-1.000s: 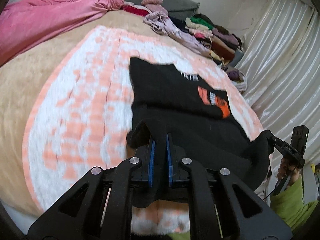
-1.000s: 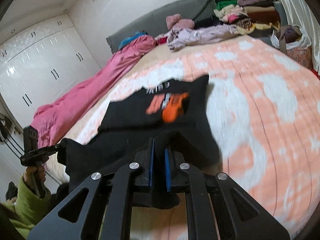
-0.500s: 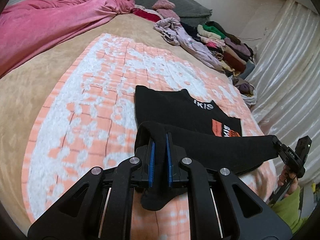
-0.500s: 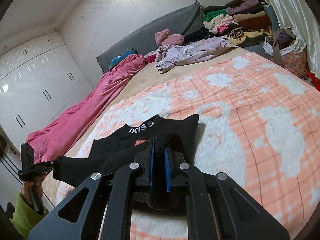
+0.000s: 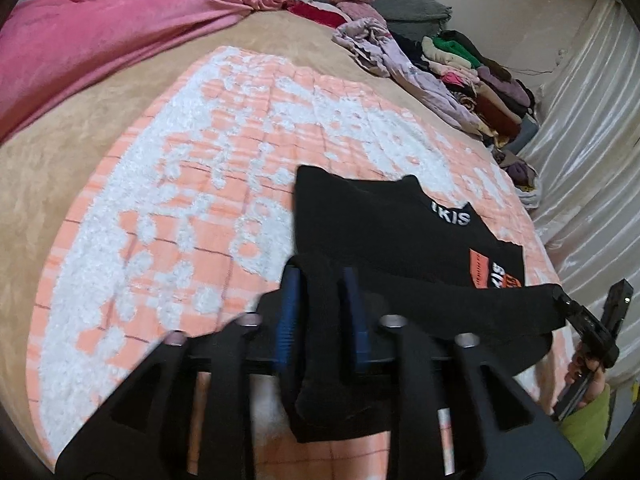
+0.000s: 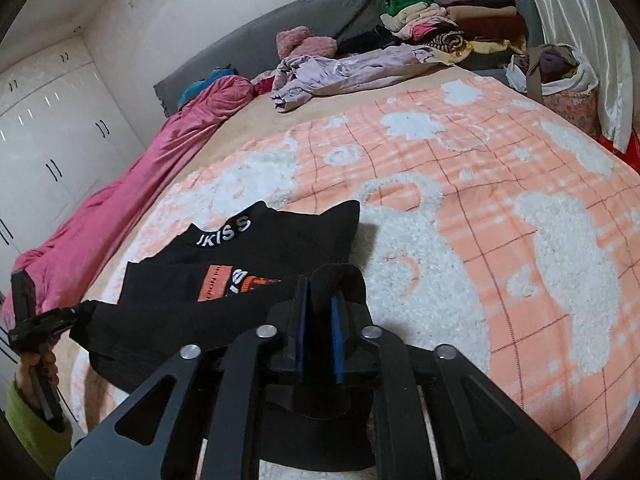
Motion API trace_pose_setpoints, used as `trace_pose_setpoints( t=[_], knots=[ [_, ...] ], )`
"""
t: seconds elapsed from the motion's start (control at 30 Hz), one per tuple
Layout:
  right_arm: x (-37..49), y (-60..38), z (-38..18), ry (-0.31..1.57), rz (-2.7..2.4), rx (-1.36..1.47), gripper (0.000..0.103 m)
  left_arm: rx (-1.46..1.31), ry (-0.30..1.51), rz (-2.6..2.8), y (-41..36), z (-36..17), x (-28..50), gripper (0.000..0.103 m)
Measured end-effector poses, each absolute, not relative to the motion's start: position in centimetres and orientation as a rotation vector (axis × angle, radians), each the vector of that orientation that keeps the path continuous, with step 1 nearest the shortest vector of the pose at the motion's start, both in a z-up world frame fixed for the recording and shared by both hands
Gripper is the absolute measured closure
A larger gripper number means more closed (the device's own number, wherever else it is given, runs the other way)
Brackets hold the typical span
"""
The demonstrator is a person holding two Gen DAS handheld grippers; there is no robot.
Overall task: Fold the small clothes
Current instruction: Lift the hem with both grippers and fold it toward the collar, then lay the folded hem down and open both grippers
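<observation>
The black shirt (image 5: 384,236) lies on the orange-and-white blanket (image 5: 192,200) on the bed, its near hem doubled back over it. The left tool (image 5: 320,320) is opening, the hem's corner loose between its blue pads; the right tool (image 6: 318,332) is opening too, the other corner in its gap.

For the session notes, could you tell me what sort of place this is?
Most likely a home bedroom: a wide bed under an orange-and-white blanket, white built-in wardrobes along the wall, and stacked folded clothes by the grey headboard.

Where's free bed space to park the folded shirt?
Free: the orange-and-white blanket right of the black shirt, and between the shirt and the pink quilt. Crowded: the headboard end, with the lilac garment and the stacked clothes.
</observation>
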State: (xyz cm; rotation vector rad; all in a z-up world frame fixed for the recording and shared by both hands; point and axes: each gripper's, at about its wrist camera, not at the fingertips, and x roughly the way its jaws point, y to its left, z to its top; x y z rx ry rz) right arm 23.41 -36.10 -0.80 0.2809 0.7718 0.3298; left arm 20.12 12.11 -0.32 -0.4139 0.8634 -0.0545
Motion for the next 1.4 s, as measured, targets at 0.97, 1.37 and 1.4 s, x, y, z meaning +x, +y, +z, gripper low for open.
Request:
trace_pose_setpoints(
  t=[0.97,1.37,1.4],
  knots=[
    [14.9,-26.5,-3.3,0.866,0.493,-0.047,0.073,-0.068,0.887,-0.192,1.0,-4.0,13.3,0.065],
    [18.1,-24.2,-3.9,0.839,0.449,-0.135,0.073,0.011,0.856,-0.154,0.8,-3.8,16.3,0.065],
    [18.3,-24.2,-3.8,0.834,0.45,-0.134,0.073,0.012,0.856,-0.154,1.0,-3.7,16.6,0.065]
  ],
)
